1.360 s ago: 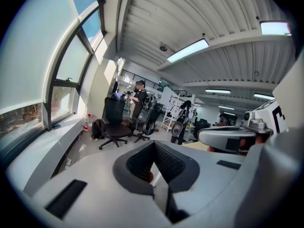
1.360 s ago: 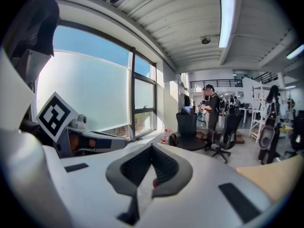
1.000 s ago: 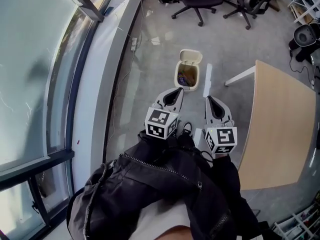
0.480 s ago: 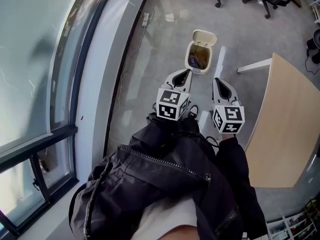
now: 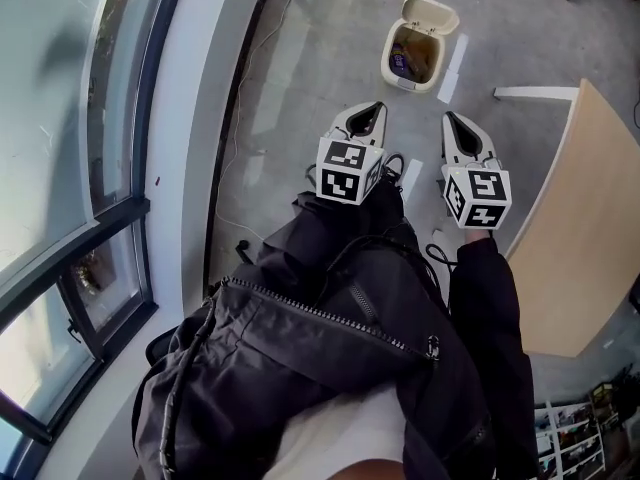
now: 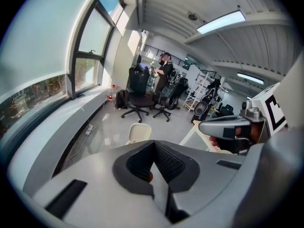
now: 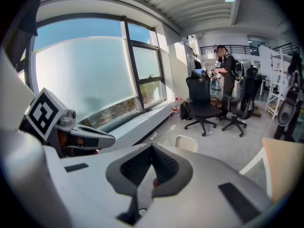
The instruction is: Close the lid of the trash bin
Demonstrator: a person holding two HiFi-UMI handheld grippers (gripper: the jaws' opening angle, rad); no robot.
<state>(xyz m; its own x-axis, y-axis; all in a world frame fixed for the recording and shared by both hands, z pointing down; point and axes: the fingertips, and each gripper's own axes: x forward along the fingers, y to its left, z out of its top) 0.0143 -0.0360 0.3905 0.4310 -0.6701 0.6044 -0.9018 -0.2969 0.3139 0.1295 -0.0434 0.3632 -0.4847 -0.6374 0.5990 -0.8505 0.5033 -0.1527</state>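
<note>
A small cream trash bin [image 5: 410, 60] stands on the grey floor with its lid [image 5: 429, 13] tipped up and back, rubbish showing inside. The raised lid also shows as a pale panel [image 6: 139, 132] in the left gripper view and as a lid [image 7: 186, 143] in the right gripper view. My left gripper [image 5: 374, 109] and right gripper [image 5: 449, 120] are held side by side in front of me, short of the bin, not touching it. Both have their jaws shut on nothing. Each shows in the other's view: right gripper [image 6: 223, 127], left gripper [image 7: 95, 137].
A light wooden table [image 5: 590, 218] stands close on my right. A curved window wall and sill [image 5: 190, 118] run along my left, with a cable [image 5: 236, 148] on the floor. Office chairs [image 7: 204, 106] and a standing person [image 7: 227, 72] are farther back.
The head view has shifted, so the bin now sits higher and further right in the picture. Both grippers stay shut and side by side, still short of the bin.
</note>
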